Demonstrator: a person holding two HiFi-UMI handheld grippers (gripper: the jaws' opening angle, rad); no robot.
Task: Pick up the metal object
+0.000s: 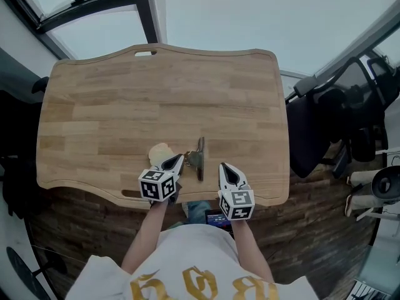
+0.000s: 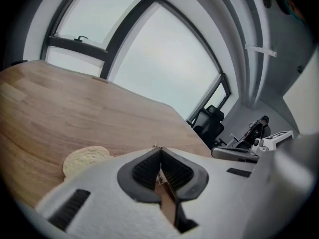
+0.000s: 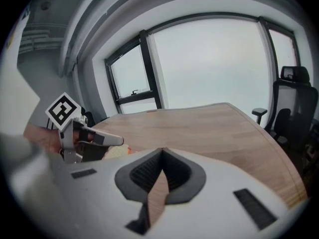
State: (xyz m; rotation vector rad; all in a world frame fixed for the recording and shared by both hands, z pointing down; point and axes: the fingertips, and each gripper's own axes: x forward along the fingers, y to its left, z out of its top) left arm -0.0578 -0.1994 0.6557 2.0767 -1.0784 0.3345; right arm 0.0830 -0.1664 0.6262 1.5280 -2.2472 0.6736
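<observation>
The metal object [image 1: 199,158], a dark grey bar with a clip-like part on its left side, lies near the front edge of the wooden table [image 1: 156,99]. My left gripper [image 1: 179,159] is shut, its tips just left of the metal object and close to it; I cannot tell whether they touch. In the left gripper view the left gripper [image 2: 158,149] has its jaws meeting at the tip with nothing gripped. My right gripper [image 1: 224,167] hovers a little right of the object, its jaws together in the right gripper view [image 3: 162,151].
A round beige disc [image 1: 159,152] [image 2: 84,158] lies just left of the left gripper. A black office chair [image 1: 319,130] [image 3: 291,108] stands off the table's right side. Large windows [image 2: 164,59] are beyond the far edge.
</observation>
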